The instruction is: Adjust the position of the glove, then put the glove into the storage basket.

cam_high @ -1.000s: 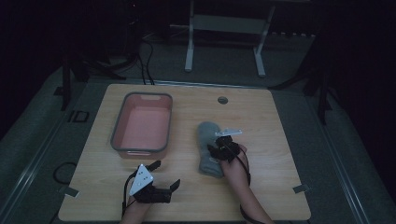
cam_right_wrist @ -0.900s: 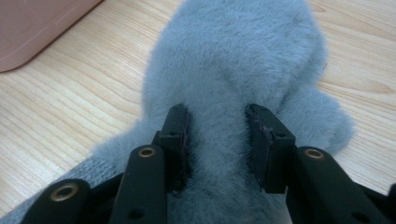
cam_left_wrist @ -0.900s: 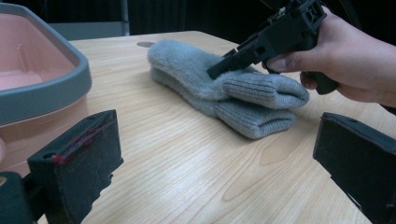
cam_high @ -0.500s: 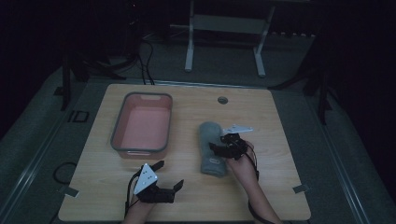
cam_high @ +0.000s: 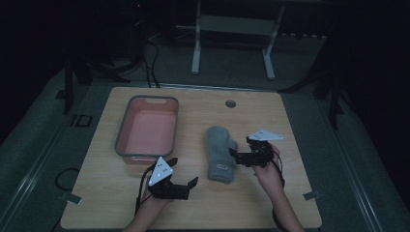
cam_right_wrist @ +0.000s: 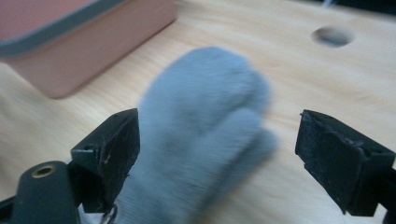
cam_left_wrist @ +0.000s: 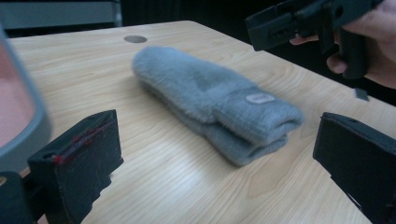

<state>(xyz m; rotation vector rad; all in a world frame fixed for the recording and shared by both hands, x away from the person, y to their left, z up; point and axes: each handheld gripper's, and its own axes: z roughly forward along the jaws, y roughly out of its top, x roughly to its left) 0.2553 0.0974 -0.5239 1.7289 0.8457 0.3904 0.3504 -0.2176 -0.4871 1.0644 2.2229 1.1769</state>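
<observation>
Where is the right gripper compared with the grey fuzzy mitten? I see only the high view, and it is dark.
Observer: In its own view, the right gripper has both jaws wide open on either side of the grey fuzzy mitten, not closed on it.
Operator: Does the mitten carry any mark?
Observer: Yes, the left gripper view shows a small pale oval label on the ribbed cuff.
Operator: Is the left gripper open too?
Observer: Yes. The left gripper has its jaws far apart, with bare wooden table between them, short of the cuff.
</observation>
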